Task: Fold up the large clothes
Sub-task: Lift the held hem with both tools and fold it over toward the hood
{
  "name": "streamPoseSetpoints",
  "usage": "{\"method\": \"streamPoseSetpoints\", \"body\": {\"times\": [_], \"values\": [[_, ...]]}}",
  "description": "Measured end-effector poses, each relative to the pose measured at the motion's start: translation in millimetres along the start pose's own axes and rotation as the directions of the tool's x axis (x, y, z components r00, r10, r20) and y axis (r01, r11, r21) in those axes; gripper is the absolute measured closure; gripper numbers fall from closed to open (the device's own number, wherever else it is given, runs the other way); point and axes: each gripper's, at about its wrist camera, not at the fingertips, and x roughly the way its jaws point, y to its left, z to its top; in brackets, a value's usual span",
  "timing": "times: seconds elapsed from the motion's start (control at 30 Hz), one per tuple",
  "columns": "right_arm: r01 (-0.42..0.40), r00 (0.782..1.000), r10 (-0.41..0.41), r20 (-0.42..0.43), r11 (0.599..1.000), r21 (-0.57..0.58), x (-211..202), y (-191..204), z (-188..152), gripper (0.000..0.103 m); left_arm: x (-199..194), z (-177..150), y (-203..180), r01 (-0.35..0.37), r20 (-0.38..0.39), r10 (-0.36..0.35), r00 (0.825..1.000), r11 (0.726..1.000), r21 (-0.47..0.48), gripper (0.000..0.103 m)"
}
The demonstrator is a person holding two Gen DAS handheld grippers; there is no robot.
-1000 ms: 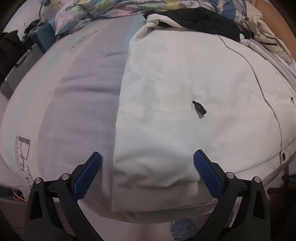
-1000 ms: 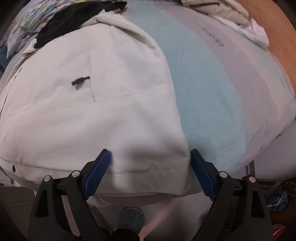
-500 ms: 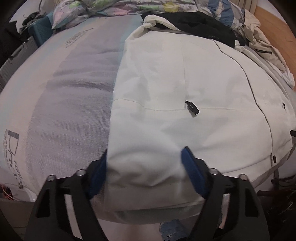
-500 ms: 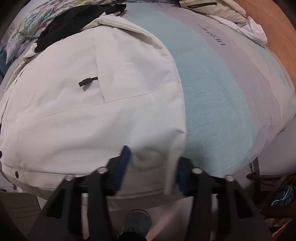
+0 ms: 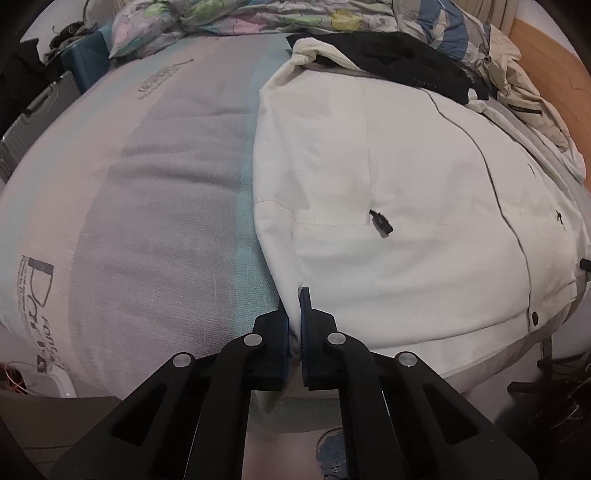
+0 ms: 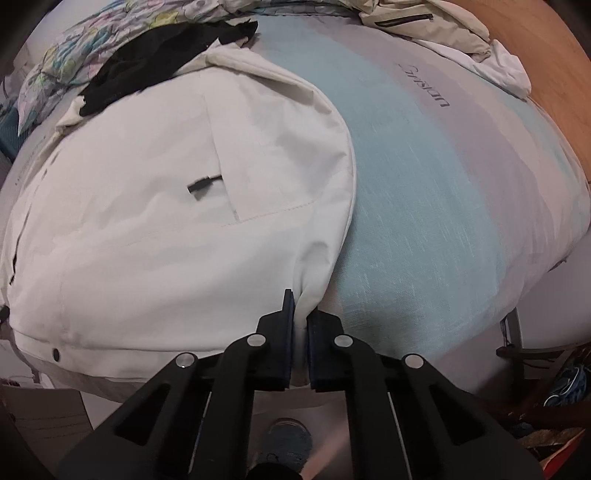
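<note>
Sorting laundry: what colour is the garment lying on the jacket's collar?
Black garment, clearest in the right wrist view.

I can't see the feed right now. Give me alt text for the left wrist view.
The left gripper is shut on the near hem corner of a white jacket spread on a striped mattress. A black garment lies across the jacket's far end, with floral bedding beyond.

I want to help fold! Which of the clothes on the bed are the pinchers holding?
The big white jacket. Both grippers, left and right, pinch its near hem; the black garment and beige jacket lie untouched farther back.
</note>
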Motion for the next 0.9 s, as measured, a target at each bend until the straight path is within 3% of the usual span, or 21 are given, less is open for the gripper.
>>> {"method": "streamPoseSetpoints", "body": {"times": [0.47,0.9], "values": [[-0.052,0.997,0.052,0.050,0.998,0.017,-37,7,26,0.099,-39,30,-12,-0.005,0.052,0.004,0.999,1.000,0.020,0.101],[-0.095,0.981,0.089,0.171,0.995,0.027,-84,36,107,0.099,-71,118,-30,0.029,0.116,-0.037,0.993,0.997,0.072,0.101]]}}
